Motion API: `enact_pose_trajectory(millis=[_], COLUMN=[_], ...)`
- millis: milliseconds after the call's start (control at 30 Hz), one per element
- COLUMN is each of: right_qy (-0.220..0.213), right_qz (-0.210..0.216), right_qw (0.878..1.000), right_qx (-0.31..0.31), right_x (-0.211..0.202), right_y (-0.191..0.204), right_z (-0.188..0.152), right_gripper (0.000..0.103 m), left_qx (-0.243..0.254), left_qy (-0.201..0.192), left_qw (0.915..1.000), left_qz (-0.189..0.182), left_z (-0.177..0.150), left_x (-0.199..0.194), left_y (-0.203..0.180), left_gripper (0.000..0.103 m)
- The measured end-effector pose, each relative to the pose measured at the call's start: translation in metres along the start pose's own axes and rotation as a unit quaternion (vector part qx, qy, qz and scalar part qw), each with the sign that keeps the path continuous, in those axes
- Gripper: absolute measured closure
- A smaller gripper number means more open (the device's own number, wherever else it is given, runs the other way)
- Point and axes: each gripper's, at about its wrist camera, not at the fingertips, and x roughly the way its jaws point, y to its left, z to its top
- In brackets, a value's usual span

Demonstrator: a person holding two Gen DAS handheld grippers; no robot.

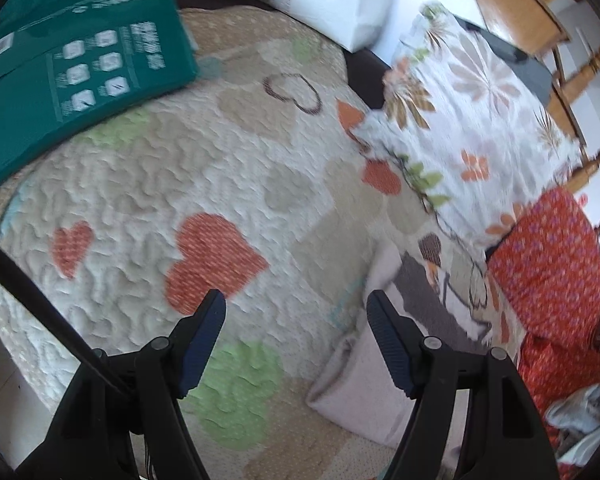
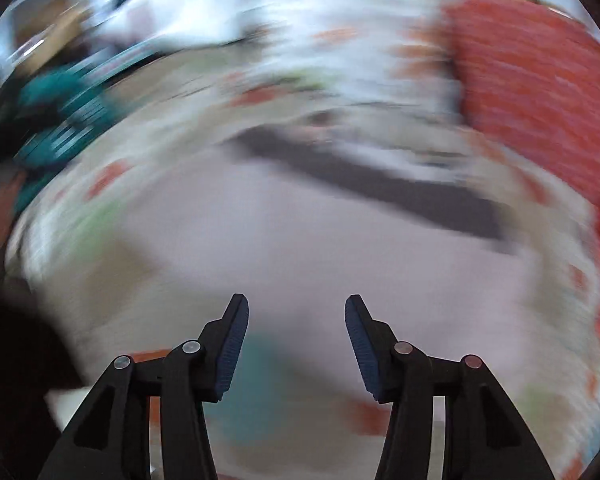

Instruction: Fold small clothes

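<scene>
Both grippers are empty right now, and each has its 2 blue pads spread apart with nothing between them. Closest to me, the left gripper [image 1: 296, 308] hangs over the heart quilt [image 1: 148, 200] on the bed, above an orange heart and a green one. Just beside its right pad lies the small pale piece of clothing [image 1: 360, 392], with a grey patch and a little picture on it. It looks partly folded, with a soft doubled edge near the gripper, so I think the folding is under way but not done. The right gripper [image 2: 296, 312] sits over that same pale cloth [image 2: 300, 240], which fills most of its view. That view is very blurry, so I cannot tell how the cloth lies there. I guess the pads are wide so they can pinch an edge next. A flowery pillow [image 1: 472, 120] and a red dotted cloth [image 1: 548, 264] sit past the little garment, and a green box [image 1: 72, 72] rests at the far side of the quilt, well apart from the work. More crumpled clothes wait by the red cloth, maybe for later.
</scene>
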Motion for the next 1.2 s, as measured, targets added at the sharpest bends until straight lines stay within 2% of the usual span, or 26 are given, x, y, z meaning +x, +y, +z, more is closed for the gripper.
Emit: enact_pose_trajectory(millis=[67,167,233,333,400,433,500,633,767,833,900,1033,1067,1133,1200], right_qy=[0.008,0.001,-0.003,-0.036,-0.035,-0.028,-0.017,-0.002,-0.035,-0.055,-0.075,-0.095,-0.090,-0.052,-0.009], right_qz=[0.015,-0.028,-0.057,-0.115,-0.127,-0.129,-0.117,-0.065,-0.026,-0.014,-0.010,-0.064,-0.080,-0.115,-0.121], right_qw=[0.998,0.987,0.979,0.967,0.969,0.973,0.981,0.995,0.998,0.992,0.978,0.946,0.940,0.930,0.922], right_qx=[-0.067,-0.160,-0.196,-0.224,-0.210,-0.192,-0.154,-0.076,0.037,0.110,0.194,0.302,0.319,0.346,0.367], right_x=[0.023,0.056,0.076,0.097,0.107,0.115,0.124,0.115,0.061,0.026,-0.012,-0.070,-0.076,-0.075,-0.063], right_y=[0.055,0.118,0.142,0.166,0.165,0.162,0.146,0.119,0.058,0.010,-0.052,-0.150,-0.166,-0.191,-0.205], right_z=[-0.001,-0.003,0.001,0.016,0.031,0.042,0.056,0.072,0.078,0.070,0.048,-0.023,-0.038,-0.077,-0.104], right_gripper=[0.048,0.049,0.050,0.051,0.065,0.068,0.090,0.096,0.096,0.097,0.098,0.098,0.098,0.098,0.098], left_qx=[-0.016,-0.041,-0.059,-0.073,-0.076,-0.077,-0.078,-0.074,-0.055,-0.041,-0.025,0.017,0.026,0.052,0.072], left_qy=[-0.015,-0.034,-0.043,-0.050,-0.050,-0.050,-0.051,-0.049,-0.042,-0.036,-0.027,0.002,0.007,0.022,0.033], left_qw=[0.9997,0.9986,0.9973,0.9961,0.9959,0.9958,0.9956,0.9960,0.9976,0.9985,0.9993,0.9998,0.9996,0.9984,0.9968], left_qz=[0.006,0.007,0.003,0.001,0.000,-0.001,0.003,0.008,0.008,0.007,0.005,-0.002,-0.002,-0.002,-0.001], left_z=[0.008,0.019,0.024,0.029,0.030,0.030,0.029,0.027,0.020,0.014,0.007,-0.010,-0.014,-0.025,-0.035], left_x=[-0.009,-0.023,-0.029,-0.034,-0.035,-0.035,-0.035,-0.031,-0.025,-0.021,-0.016,0.000,0.003,0.013,0.020], left_y=[0.013,0.031,0.042,0.051,0.053,0.054,0.054,0.051,0.036,0.025,0.013,-0.016,-0.022,-0.039,-0.052], left_gripper=[0.031,0.029,0.027,0.027,0.027,0.027,0.027,0.027,0.027,0.027,0.027,0.027,0.027,0.027,0.027])
